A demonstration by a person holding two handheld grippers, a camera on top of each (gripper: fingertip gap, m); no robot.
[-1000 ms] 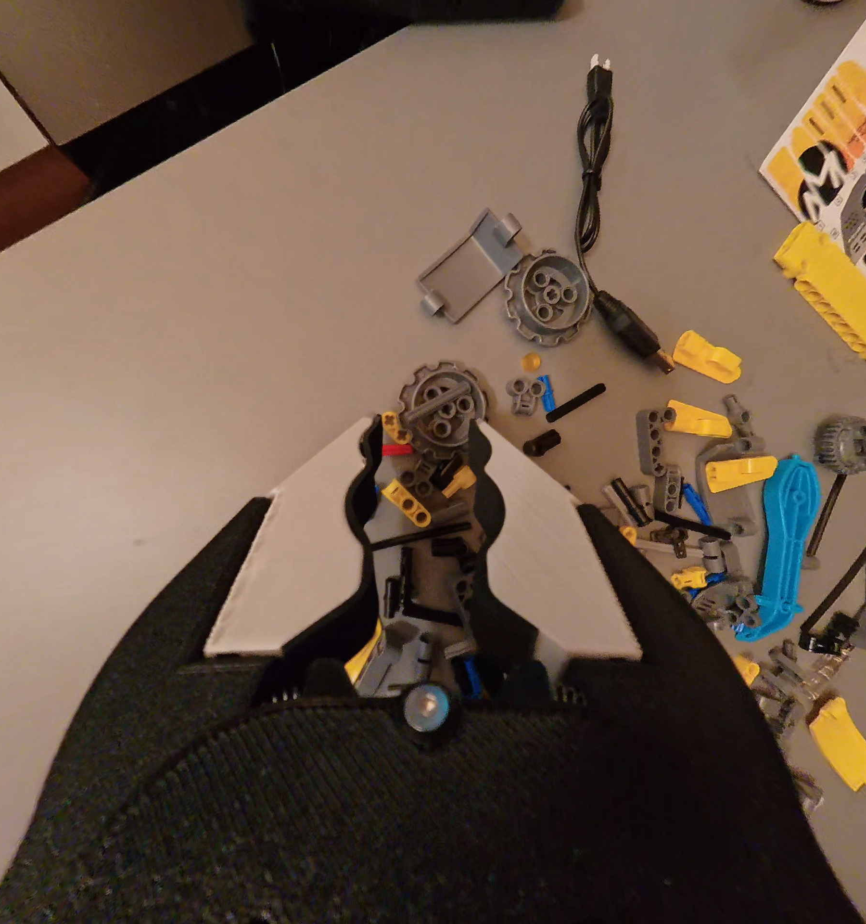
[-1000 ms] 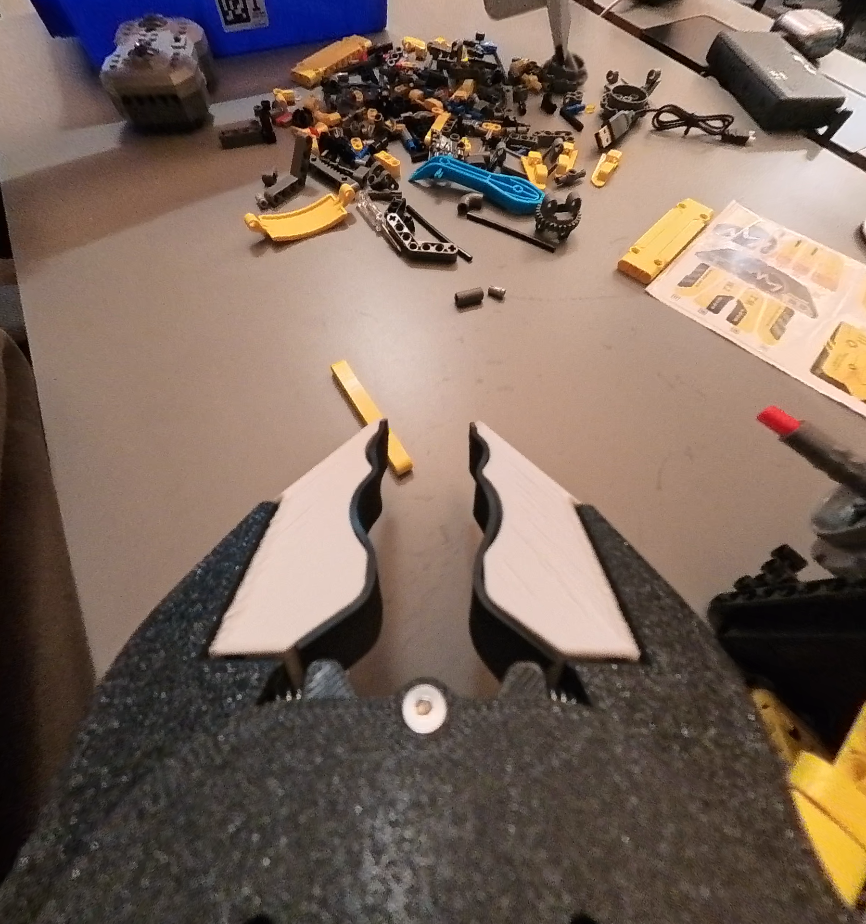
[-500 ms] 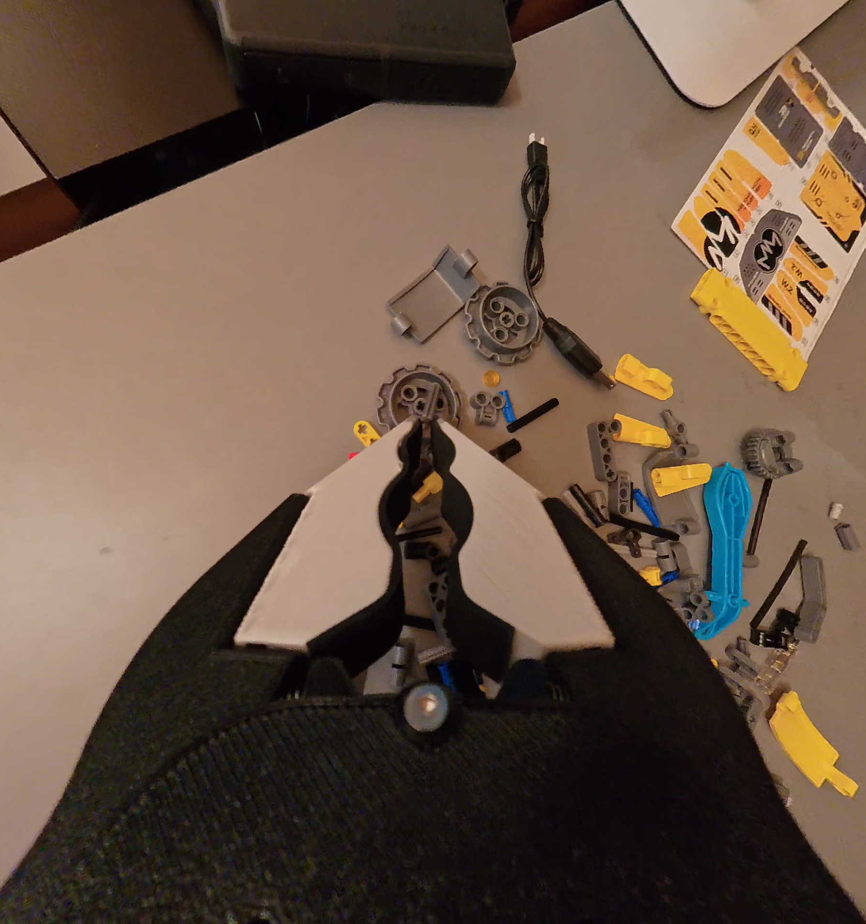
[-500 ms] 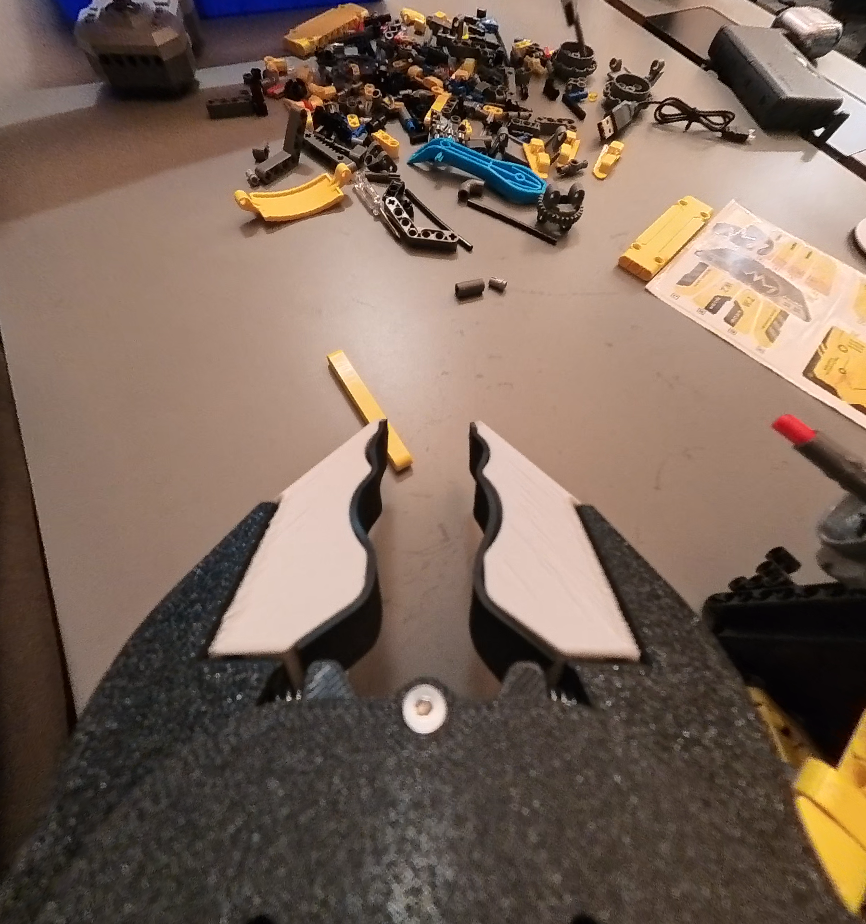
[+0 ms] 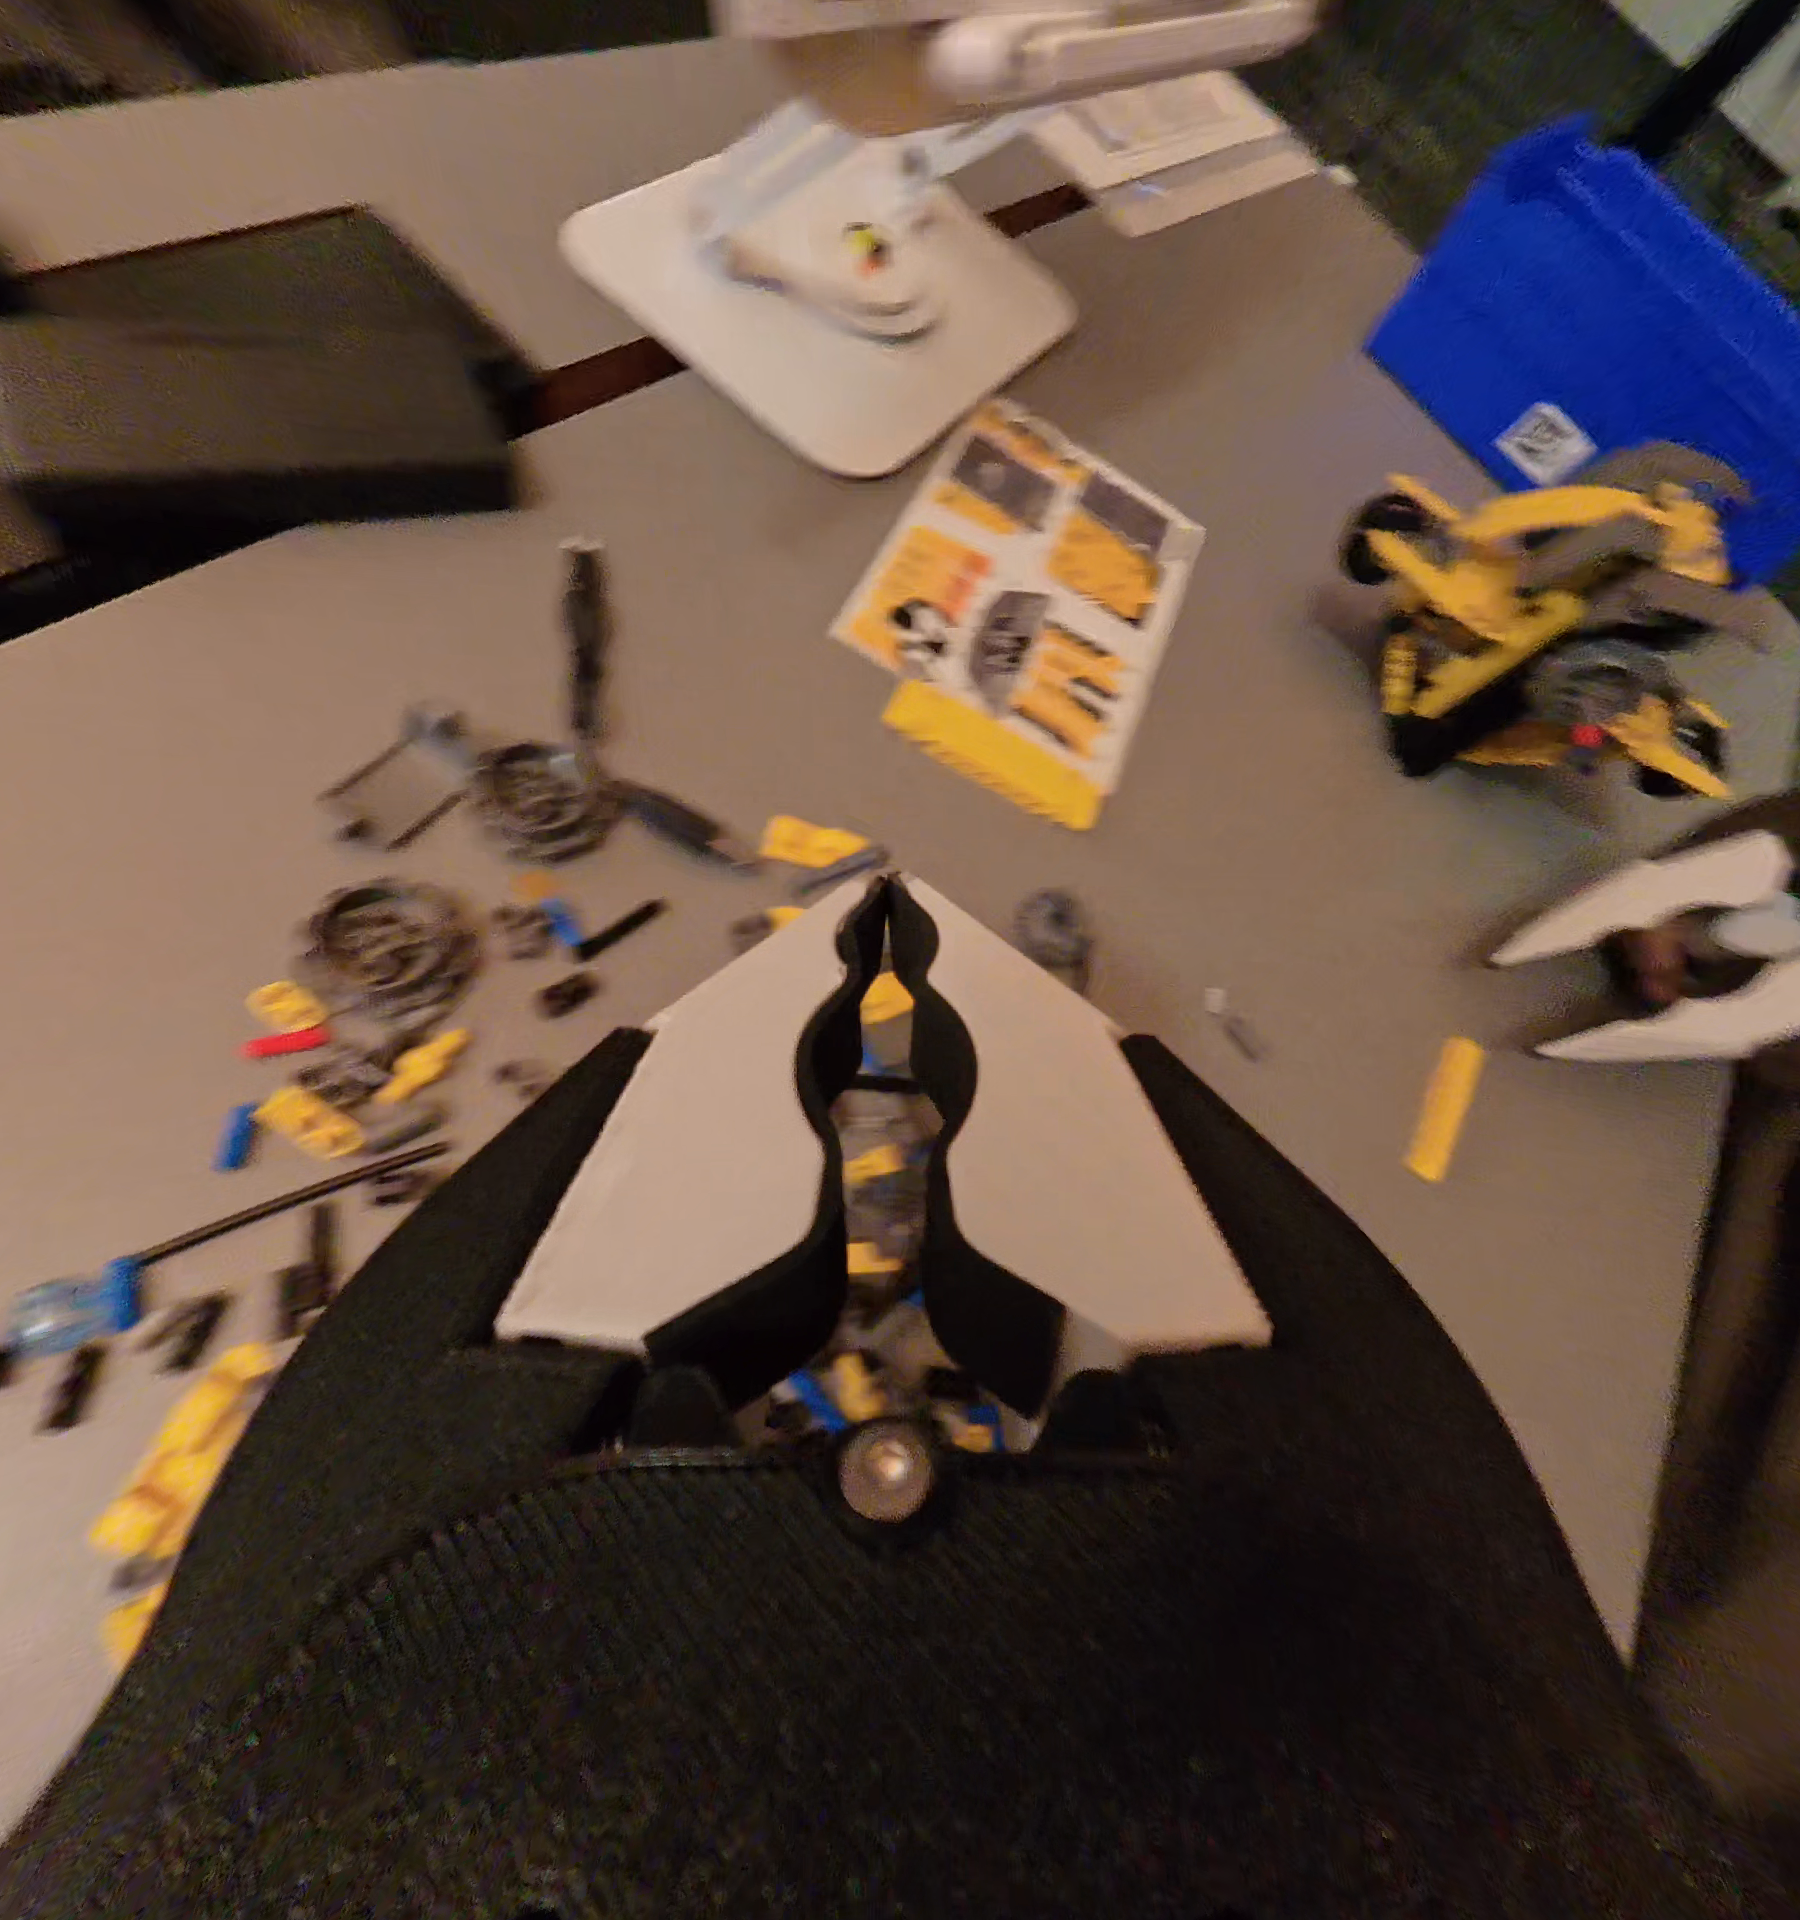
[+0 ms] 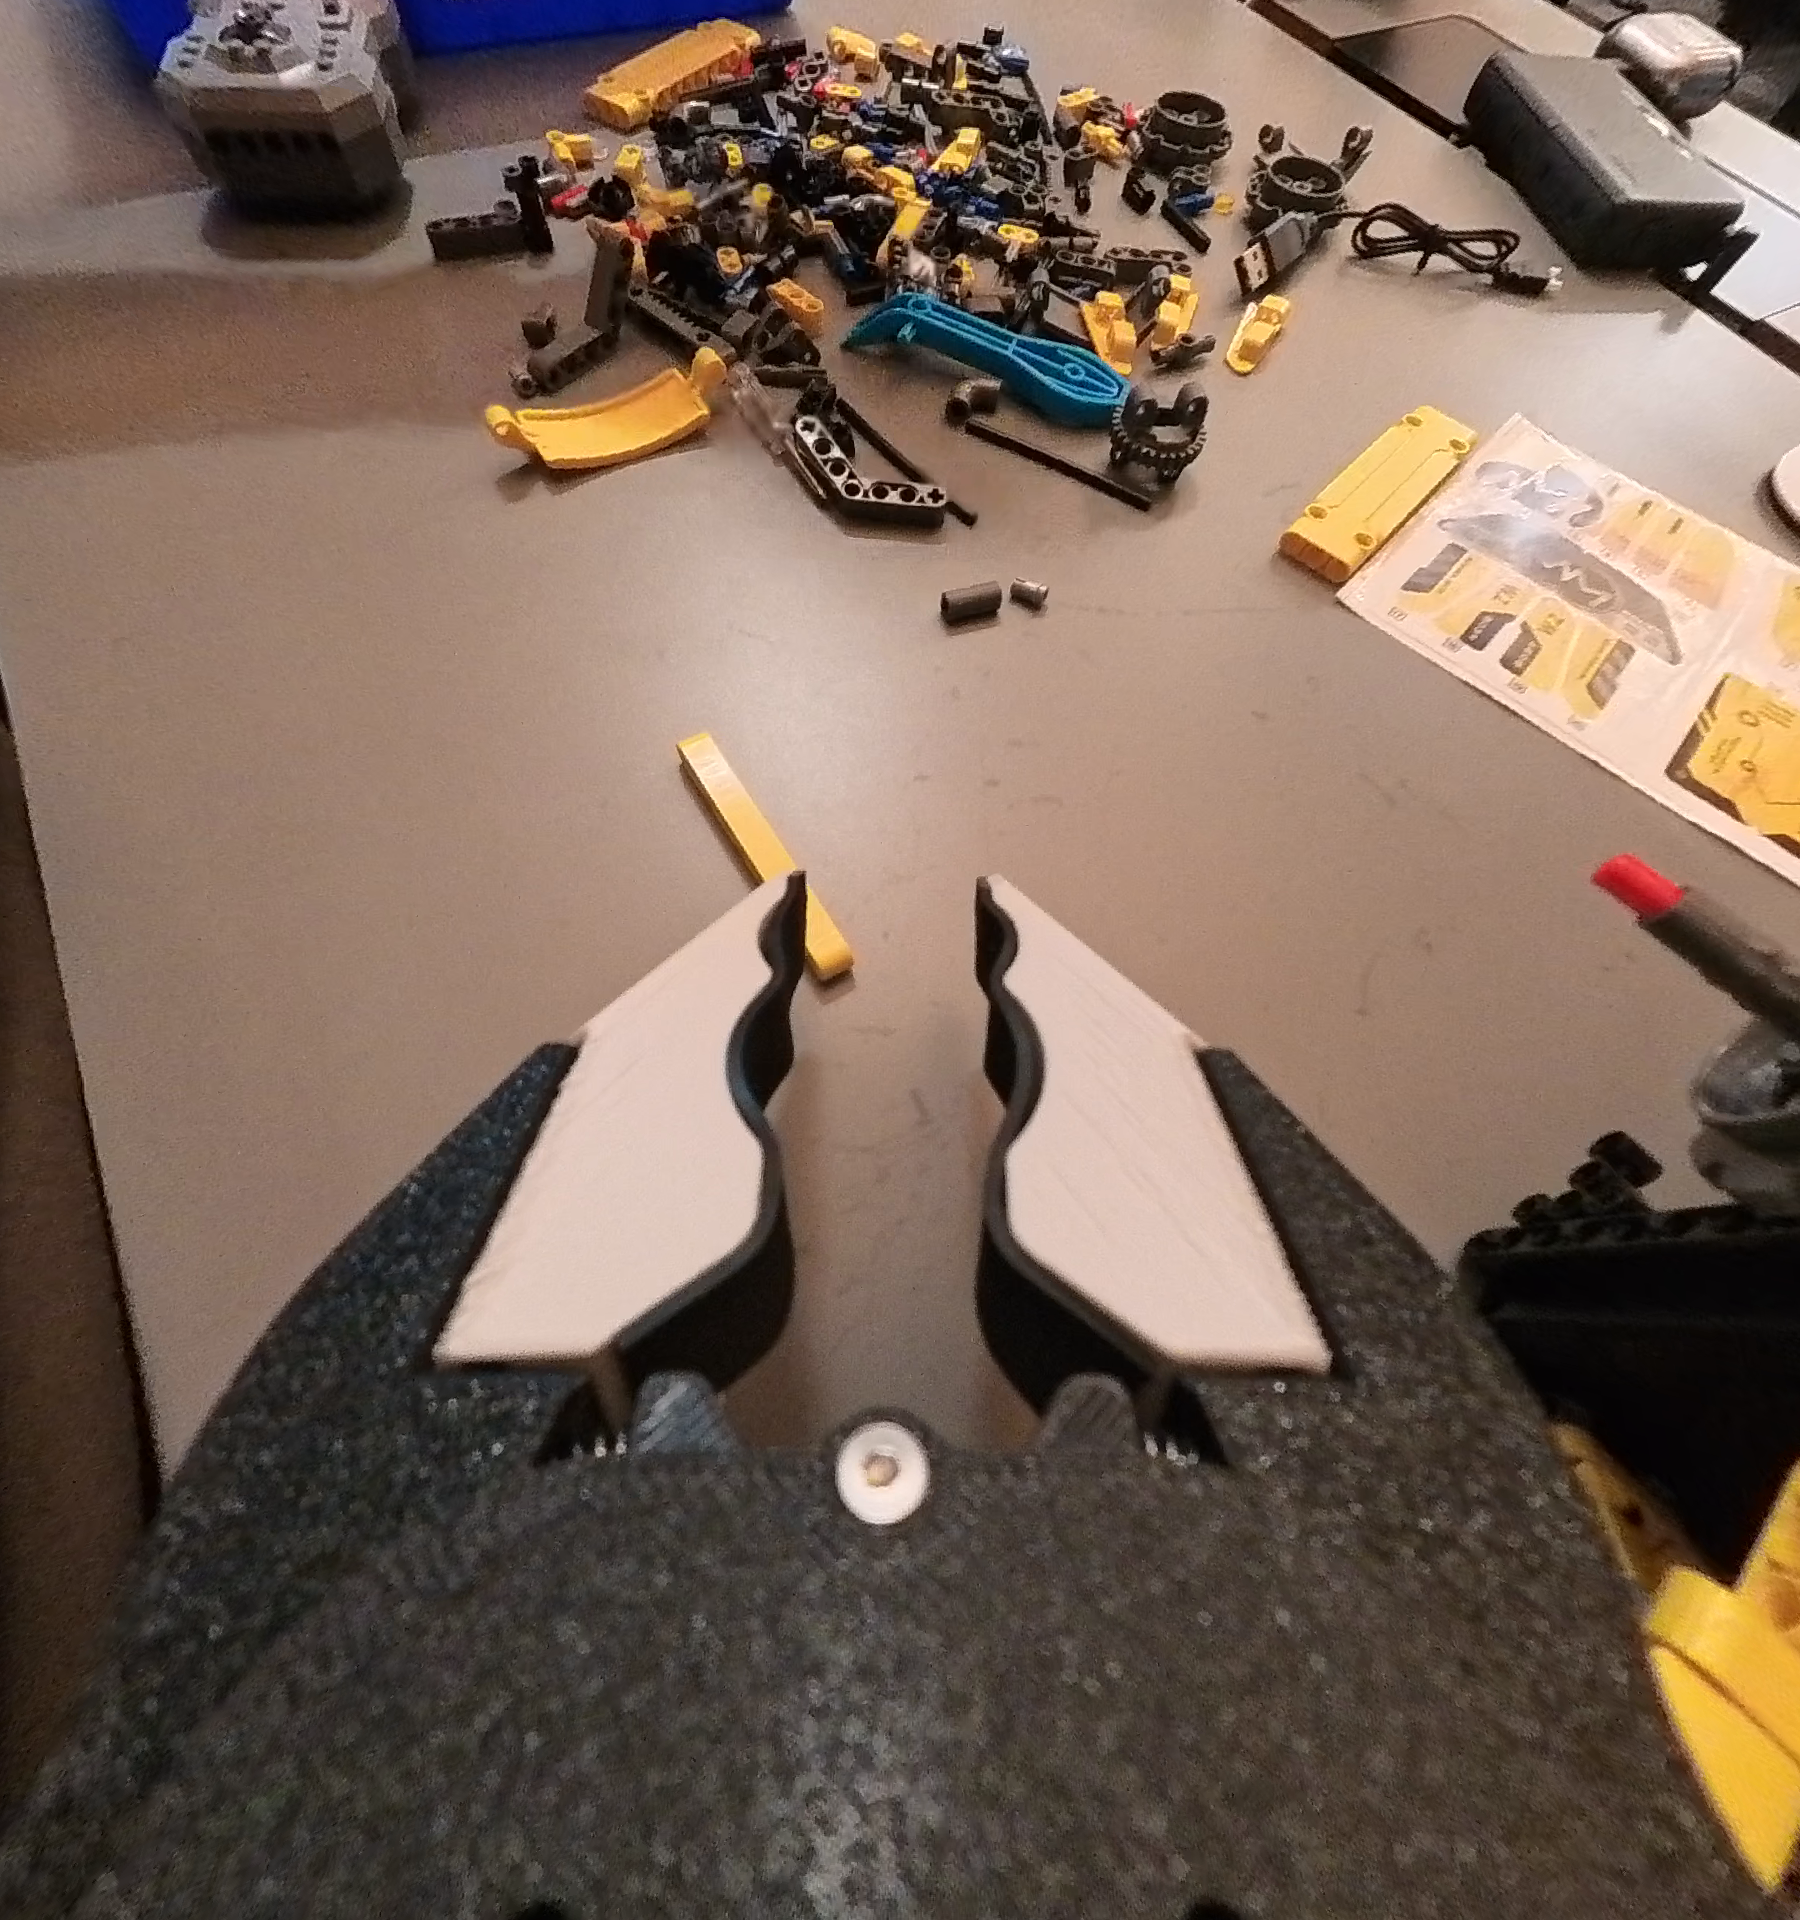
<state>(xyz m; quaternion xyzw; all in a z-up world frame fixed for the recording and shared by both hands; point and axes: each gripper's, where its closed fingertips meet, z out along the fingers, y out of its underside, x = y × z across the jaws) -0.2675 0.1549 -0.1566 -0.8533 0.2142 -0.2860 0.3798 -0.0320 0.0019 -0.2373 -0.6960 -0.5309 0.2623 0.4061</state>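
Observation:
My left gripper (image 5: 885,899) is shut, its tips meeting above a scatter of small grey, black, yellow and blue building parts (image 5: 387,987). The view is blurred, so I cannot tell whether a small part is pinched. My right gripper (image 6: 885,914) is open and empty, low over the grey table (image 6: 356,727). A flat yellow bar (image 6: 761,852) lies just by its left fingertip. In the left wrist view, the right gripper (image 5: 1519,997) shows at the right, with the yellow bar (image 5: 1441,1107) beside it.
A big pile of parts (image 6: 875,208) with a blue lever (image 6: 979,353) lies ahead. A sticker sheet (image 6: 1654,644) and a yellow panel (image 6: 1379,499) lie to the right. A part-built yellow model (image 5: 1540,634), blue bin (image 5: 1623,312), white stand base (image 5: 823,312) and black box (image 5: 231,364) stand farther off. Spacing between my two grippers at the tips: around 30 centimetres. My left tips are about 30 centimetres from the yellow bar (image 5: 1441,1107), my right tips only 4 centimetres. It is also in sight in the right wrist view (image 6: 769,819).
My left gripper closed over the parts near the grey gear, then lifted and swung right, toward the model. My right gripper stayed open and nearly still.

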